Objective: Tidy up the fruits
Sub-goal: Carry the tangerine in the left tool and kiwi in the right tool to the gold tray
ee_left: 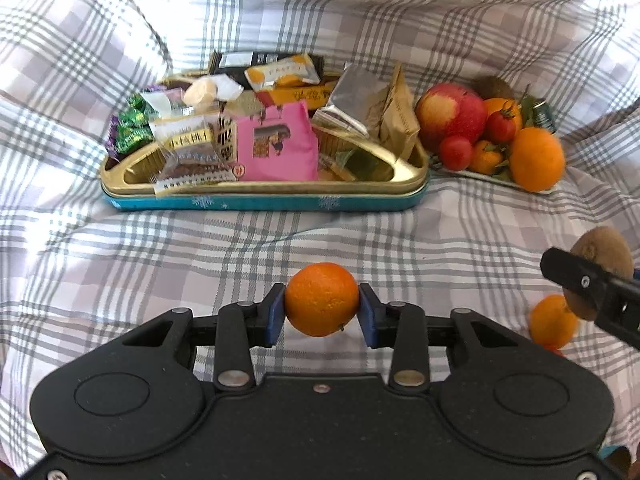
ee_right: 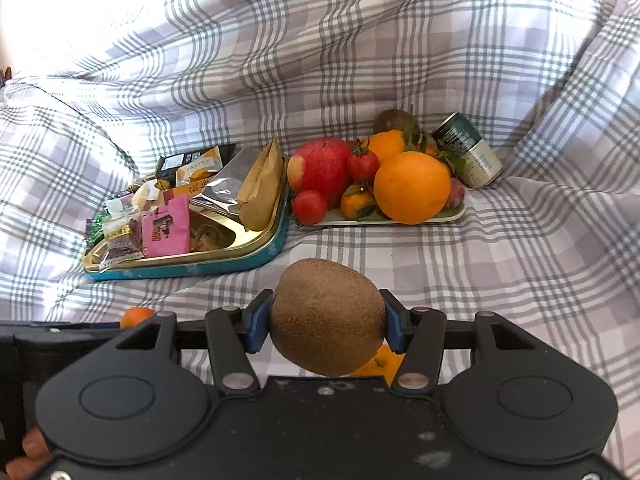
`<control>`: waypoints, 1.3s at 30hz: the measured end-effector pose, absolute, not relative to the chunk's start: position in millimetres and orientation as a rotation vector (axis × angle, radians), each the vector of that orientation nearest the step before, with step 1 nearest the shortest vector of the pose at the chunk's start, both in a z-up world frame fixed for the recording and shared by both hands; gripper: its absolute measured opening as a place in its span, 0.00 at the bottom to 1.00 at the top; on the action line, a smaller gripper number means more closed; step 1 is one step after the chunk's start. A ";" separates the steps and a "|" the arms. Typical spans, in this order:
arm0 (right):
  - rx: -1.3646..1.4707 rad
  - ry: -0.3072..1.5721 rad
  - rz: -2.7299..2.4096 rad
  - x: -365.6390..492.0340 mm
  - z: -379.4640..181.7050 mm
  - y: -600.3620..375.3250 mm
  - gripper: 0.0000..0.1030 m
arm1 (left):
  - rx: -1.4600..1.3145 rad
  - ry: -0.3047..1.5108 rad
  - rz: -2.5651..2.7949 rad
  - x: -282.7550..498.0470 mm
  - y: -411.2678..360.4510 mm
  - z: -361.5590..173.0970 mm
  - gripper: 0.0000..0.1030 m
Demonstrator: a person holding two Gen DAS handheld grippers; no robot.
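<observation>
Left wrist view, read left to right: a gold-lined tin tray (ee_left: 120, 174) with a blue wall sits on the checked cloth (ee_left: 120, 260), heaped with wrapped snacks, among them a pink packet (ee_left: 276, 148). Just beside it to the right stands the fruit tray (ee_left: 480, 176), already carrying a red apple (ee_left: 448, 114), tomatoes, small citrus and a large orange (ee_left: 536, 158). In the foreground the left gripper (ee_left: 322, 306) has its blue pads pressed on either side of a mandarin (ee_left: 322, 305); whether the fruit is clear of the cloth cannot be told. At the right edge the right gripper (ee_left: 576, 276) enters, with a second mandarin (ee_left: 554, 322) loose on the cloth beneath it.

Right wrist view: the snack tin lies left, the fruit tray (ee_right: 456, 214) centre-right, a can (ee_right: 472, 154) tilted behind it. The right gripper (ee_right: 328, 320) is clamped on a kiwi (ee_right: 328, 316), held above the cloth and well short of the tray.

Assessment: the step in hand is collection and carriage, both grippers loaded. The next move calls for bringing each fruit to the fruit tray. The pile is crowded and rounded, so placement needs a stable gap; fruit set on top may roll off. One loose mandarin remains to be fetched.
</observation>
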State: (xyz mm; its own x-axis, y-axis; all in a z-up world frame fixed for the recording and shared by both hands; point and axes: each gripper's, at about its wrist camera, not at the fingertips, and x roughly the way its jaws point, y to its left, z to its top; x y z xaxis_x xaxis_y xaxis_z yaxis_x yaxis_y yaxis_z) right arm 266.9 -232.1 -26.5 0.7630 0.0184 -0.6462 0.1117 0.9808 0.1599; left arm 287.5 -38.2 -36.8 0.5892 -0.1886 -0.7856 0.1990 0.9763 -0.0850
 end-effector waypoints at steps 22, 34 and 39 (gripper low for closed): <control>0.198 0.589 -0.066 120.5 25.0 -227.6 0.56 | 0.091 0.817 -0.301 159.1 -34.2 41.1 0.46; 0.234 0.593 -0.134 41.9 12.8 -224.7 0.56 | 0.088 0.882 -0.276 94.1 -34.7 28.3 0.46; 0.261 0.604 -0.164 16.0 7.1 -225.4 0.56 | 0.089 0.891 -0.252 71.4 -32.5 21.4 0.46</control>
